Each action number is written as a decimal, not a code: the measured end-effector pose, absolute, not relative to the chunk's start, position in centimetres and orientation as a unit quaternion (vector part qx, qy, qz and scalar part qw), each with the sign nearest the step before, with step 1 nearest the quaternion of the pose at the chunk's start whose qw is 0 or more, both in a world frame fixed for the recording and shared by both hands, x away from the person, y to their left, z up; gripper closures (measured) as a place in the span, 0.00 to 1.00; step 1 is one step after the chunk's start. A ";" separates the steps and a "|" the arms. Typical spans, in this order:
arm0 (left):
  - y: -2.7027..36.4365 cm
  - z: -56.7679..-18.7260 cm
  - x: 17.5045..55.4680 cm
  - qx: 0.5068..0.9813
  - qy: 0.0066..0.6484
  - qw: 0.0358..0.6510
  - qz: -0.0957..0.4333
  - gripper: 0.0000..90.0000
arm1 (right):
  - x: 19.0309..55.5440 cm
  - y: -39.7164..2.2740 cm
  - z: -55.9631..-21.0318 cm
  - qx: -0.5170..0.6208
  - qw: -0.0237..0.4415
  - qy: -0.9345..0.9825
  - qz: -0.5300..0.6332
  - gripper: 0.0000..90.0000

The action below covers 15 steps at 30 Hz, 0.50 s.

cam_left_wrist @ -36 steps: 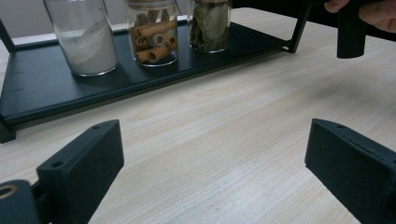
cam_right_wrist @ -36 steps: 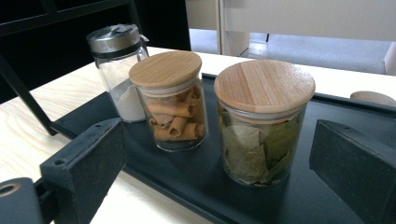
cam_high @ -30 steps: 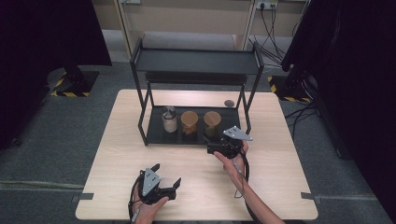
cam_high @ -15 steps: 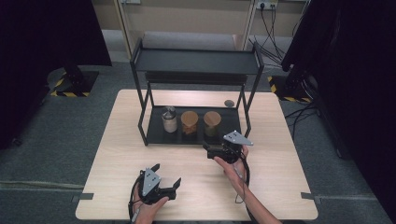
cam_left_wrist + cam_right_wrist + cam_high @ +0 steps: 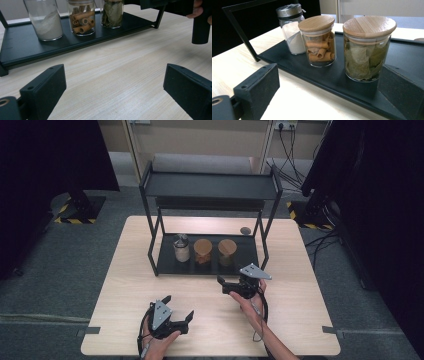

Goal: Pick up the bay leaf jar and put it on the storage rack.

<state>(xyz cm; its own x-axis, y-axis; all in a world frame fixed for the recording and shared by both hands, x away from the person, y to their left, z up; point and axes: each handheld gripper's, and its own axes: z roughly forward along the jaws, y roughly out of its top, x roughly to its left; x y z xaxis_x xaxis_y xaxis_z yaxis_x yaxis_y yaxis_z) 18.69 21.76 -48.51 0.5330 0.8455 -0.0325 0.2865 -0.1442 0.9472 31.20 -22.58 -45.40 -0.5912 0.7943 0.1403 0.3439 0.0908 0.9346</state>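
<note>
My right hand-held gripper (image 5: pixel 226 283) hangs at the rack's (image 5: pixel 210 265) 5 o'clock, jaws apart and empty, lined up on the leaf jar (image 5: pixel 366 51), which stands rightmost on the bottom shelf. My left hand-held gripper (image 5: pixel 181 311) rests open on the bench (image 5: pixel 300 270), out of the way.

No legible text or labels anywhere

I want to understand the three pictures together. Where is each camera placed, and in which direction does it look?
High view: above the table, looking forward and down; forearms, both tongs.
Left gripper view: on the left tongs, looking low across the table at the three jars; open jaws.
Right gripper view: on the right tongs, facing the leaf jar; open jaws.
Shared: the jars on the rack's lower shelf.
</note>
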 end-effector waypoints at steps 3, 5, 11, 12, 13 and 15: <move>21.8 -48.5 18.7 0.706 0.401 0.518 0.270 0.05 | 31.1 -22.6 -45.5 0.401 0.207 0.709 0.542 0.05; 21.8 -48.5 18.7 0.706 0.400 0.518 0.270 0.05 | 30.9 -22.7 -45.6 0.399 0.206 0.710 0.542 0.05; 21.8 -48.5 18.7 0.706 0.400 0.518 0.270 0.05 | 30.5 -22.7 -45.8 0.395 0.203 0.711 0.545 0.05; 21.8 -48.5 18.7 0.706 0.400 0.518 0.270 0.05 | 30.4 -22.7 -45.8 0.395 0.202 0.711 0.545 0.05; 21.8 -48.5 18.7 0.706 0.400 0.518 0.270 0.05 | 30.3 -22.7 -45.9 0.394 0.202 0.712 0.546 0.05; 21.8 -48.5 18.7 0.706 0.400 0.518 0.270 0.05 | 30.2 -22.7 -45.9 0.393 0.201 0.712 0.546 0.05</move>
